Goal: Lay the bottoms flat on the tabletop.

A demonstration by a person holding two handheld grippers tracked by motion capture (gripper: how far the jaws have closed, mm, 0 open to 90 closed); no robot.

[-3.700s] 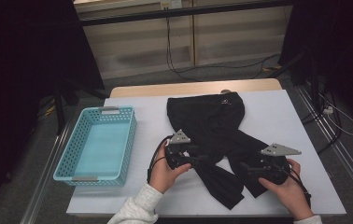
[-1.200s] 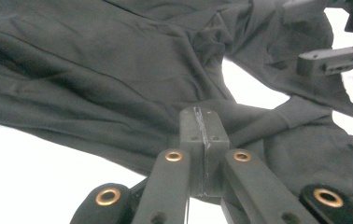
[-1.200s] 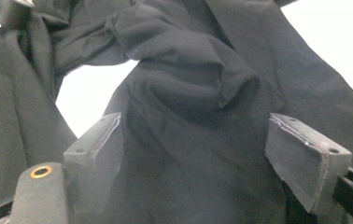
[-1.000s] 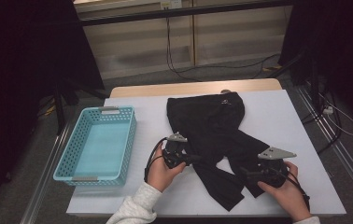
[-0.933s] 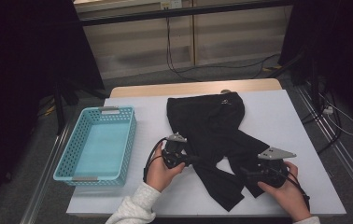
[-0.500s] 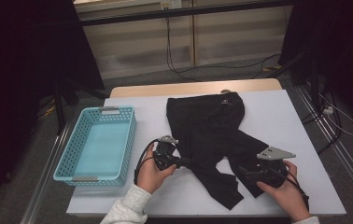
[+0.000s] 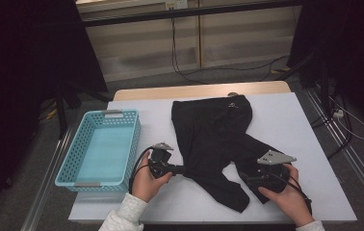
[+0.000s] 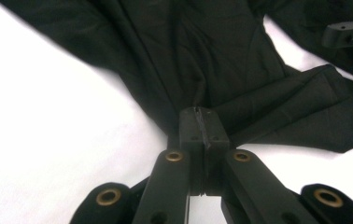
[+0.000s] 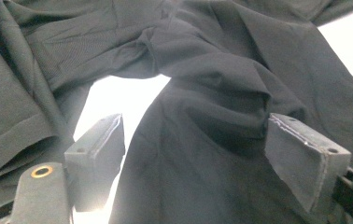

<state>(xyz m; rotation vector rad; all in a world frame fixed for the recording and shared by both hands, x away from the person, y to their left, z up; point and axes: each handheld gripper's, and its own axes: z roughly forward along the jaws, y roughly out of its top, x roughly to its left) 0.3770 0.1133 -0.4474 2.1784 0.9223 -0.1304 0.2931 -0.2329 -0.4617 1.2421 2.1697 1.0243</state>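
Observation:
A black pair of shorts (image 7: pixel 214 130) lies spread on the white table (image 7: pixel 291 115), waistband at the far side and both legs pointing toward me. My left gripper (image 7: pixel 184 169) is at the left leg's outer edge, shut on a pinch of the cloth; in the left gripper view the left gripper (image 8: pixel 201 123) has the shorts (image 8: pixel 202 56) fanning out from its closed jaws. My right gripper (image 7: pixel 246 179) is at the right leg. In the right gripper view the right gripper (image 9: pixel 193 144) stands open with the shorts (image 9: pixel 212 70) bunched loosely between its wide pads.
A light blue plastic basket (image 7: pixel 122 114) sits at the table's left, nothing inside it. Bare white table lies right of the shorts and along the front edge. Cables run over the floor behind the table. One jaw of the right gripper (image 8: pixel 347 35) shows in the left gripper view.
My left gripper has moved left toward the basket, dragging the left leg's edge with it and stretching the cloth. The right hand has stayed in place.

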